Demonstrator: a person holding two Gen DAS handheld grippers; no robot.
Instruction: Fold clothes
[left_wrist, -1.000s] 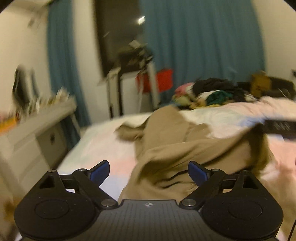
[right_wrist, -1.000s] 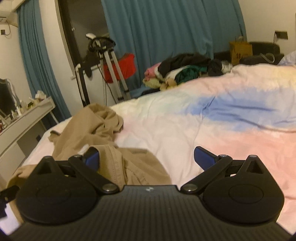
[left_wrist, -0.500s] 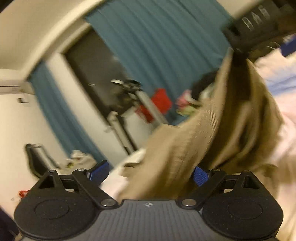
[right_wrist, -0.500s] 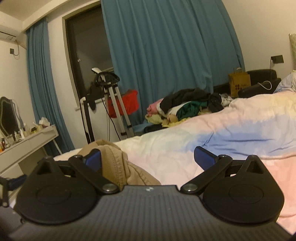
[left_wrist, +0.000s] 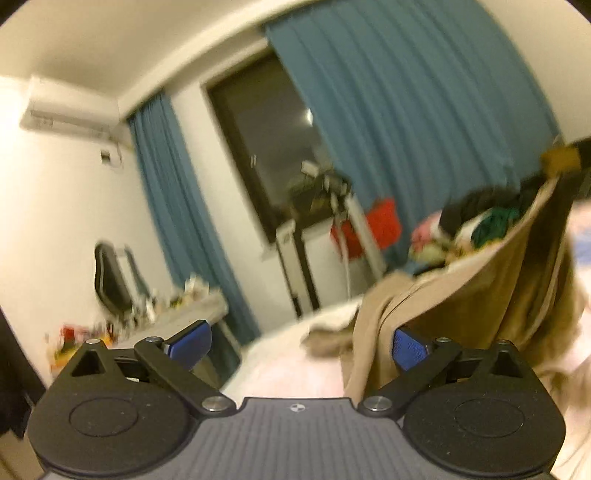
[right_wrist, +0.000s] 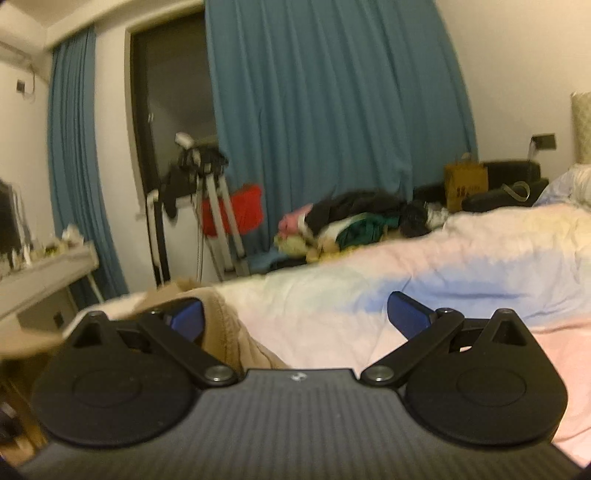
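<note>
Item: tan garment (left_wrist: 491, 295), partly lifted off the bed (right_wrist: 369, 310), hanging toward the right tool (right_wrist: 295, 317).

Left tool (left_wrist: 301, 343): wide, just opened further, nothing between.

Right tool: wide; cloth beside one finger.

Risk: unpinched fabric slides down and bunches.

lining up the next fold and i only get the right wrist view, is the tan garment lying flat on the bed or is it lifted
Observer: Lifted. In the left wrist view the tan garment hangs as a raised sheet, its top corner high at the right edge and its lower end on the bed.
Operator: ok is the left one holding any of it
Observer: No. The left gripper has its jaws wide apart. They have just been opening, and nothing is pressed between them. The garment's edge hangs beside one pad.
</note>
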